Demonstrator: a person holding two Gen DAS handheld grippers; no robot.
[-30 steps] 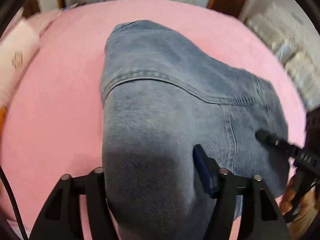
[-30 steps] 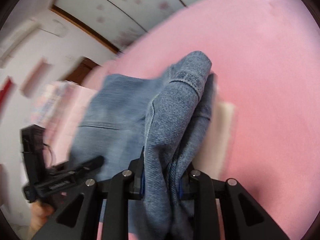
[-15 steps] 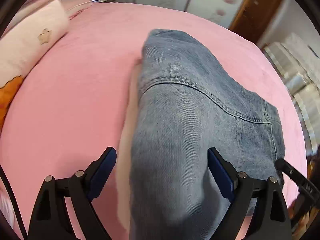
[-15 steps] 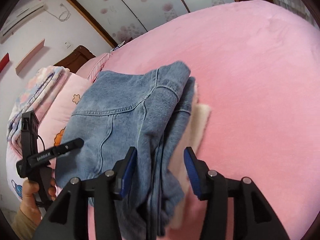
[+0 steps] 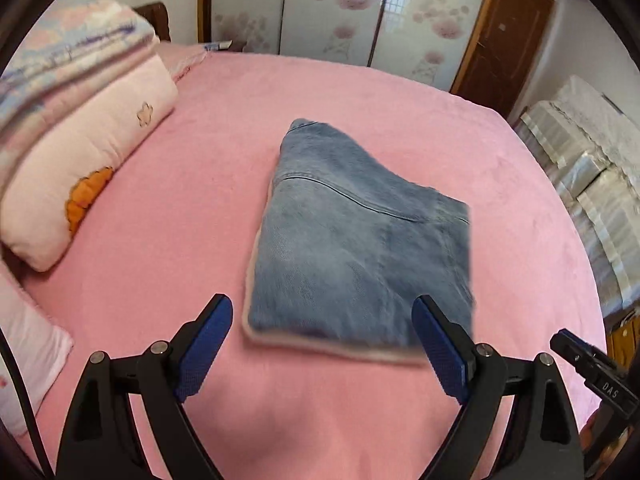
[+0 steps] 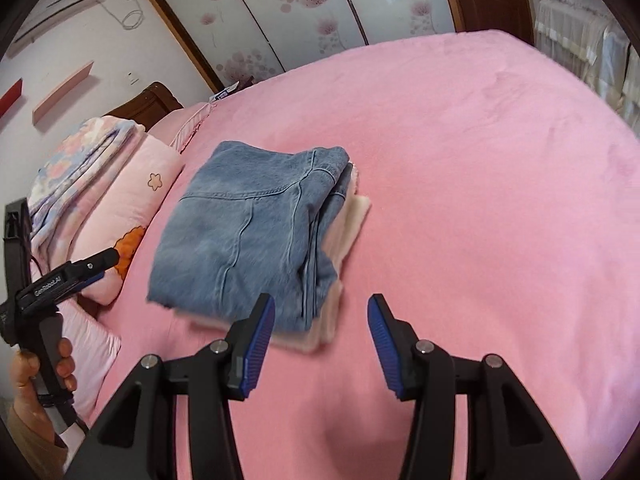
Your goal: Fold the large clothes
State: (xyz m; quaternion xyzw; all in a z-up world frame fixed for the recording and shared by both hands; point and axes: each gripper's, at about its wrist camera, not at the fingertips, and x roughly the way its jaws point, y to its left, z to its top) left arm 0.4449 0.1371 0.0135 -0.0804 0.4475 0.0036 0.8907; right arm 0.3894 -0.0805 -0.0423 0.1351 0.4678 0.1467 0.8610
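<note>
The folded jeans (image 6: 248,232) lie on the pink bed (image 6: 480,200), at twelve o'clock from both grippers. The left gripper (image 5: 322,344) and right gripper (image 6: 322,340) gape empty, jaws just opened. Folding looks finished; next, fetch another garment.

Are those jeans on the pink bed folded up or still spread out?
Folded. The jeans lie as a compact stacked bundle on the bed, layered edges showing along one side, neither gripper touching them.

Two wrist fisheyes above the bed (image 5: 168,216), angled down, near, sharing folded jeans (image 5: 360,240), left tool (image 6: 60,280) in right view
</note>
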